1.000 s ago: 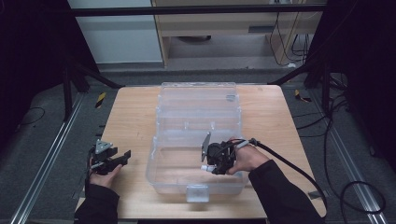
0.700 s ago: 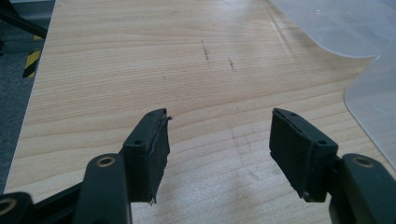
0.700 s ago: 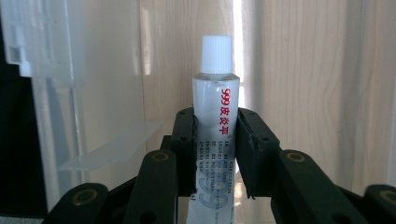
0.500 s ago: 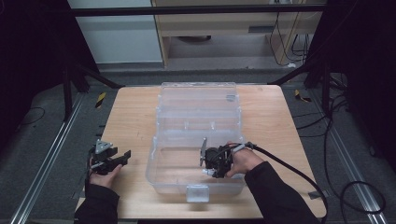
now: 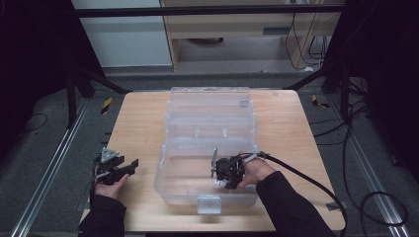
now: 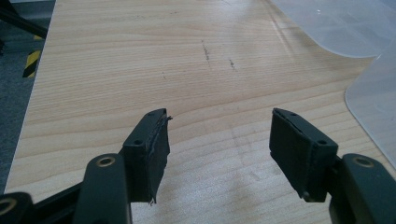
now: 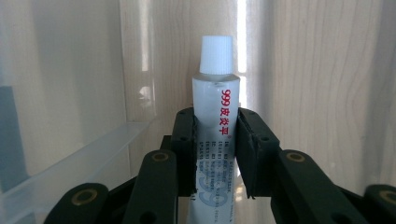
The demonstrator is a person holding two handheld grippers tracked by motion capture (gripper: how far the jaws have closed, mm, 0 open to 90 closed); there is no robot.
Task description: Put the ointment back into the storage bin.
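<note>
A clear plastic box stands open in the middle of the wooden table, its lid laid back. My right gripper is down inside the box, shut on a white ointment tube with a white cap and red print. The tube points away from the jaws toward the box floor. My left gripper rests open near the table's left front, left of the box, with nothing between its fingers.
The box's latch tab faces the table's front edge. A clear plastic corner of the box lies to the right of the left gripper. A black cable trails from the right gripper across the table's right side.
My right gripper has moved with the tube a little toward the front of the box and lower into it. The left gripper has stayed still.
</note>
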